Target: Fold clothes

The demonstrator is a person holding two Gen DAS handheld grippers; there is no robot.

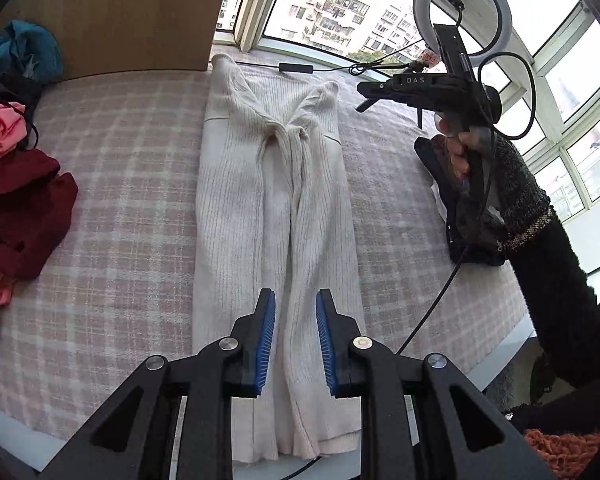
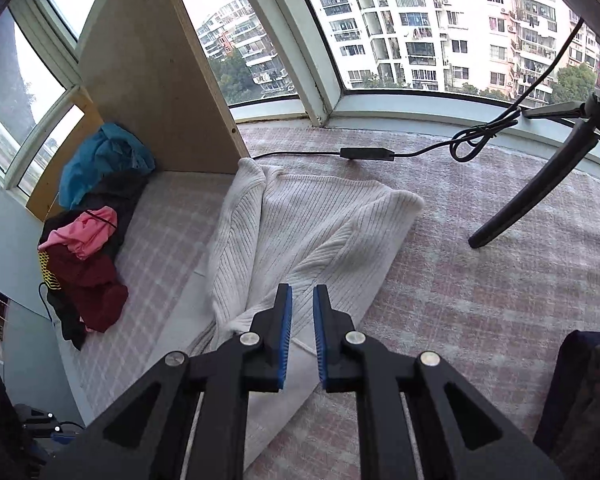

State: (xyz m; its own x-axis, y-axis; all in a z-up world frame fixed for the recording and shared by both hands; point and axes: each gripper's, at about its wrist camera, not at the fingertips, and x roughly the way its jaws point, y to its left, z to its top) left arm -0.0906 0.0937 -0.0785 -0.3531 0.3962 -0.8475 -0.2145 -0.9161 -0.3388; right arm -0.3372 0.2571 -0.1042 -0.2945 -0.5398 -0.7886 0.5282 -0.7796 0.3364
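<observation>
1. The cream ribbed sweater (image 1: 276,184) is lying flat on the pink checked cover (image 1: 120,200), both sleeves folded in lengthwise, directly below the left gripper (image 1: 295,300).
2. That gripper's blue pads are standing apart, grasping nothing.
3. The right gripper (image 2: 302,294) is hovering over the sweater's near edge, its jaws narrowly parted and empty.
4. The sweater's hem is being hidden behind the grippers' arms.

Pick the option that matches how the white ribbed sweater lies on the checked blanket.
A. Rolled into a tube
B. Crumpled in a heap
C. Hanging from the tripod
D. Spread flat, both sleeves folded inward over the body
D: the white ribbed sweater lies flat on the checked blanket, its sleeves crossing over the middle.
</observation>
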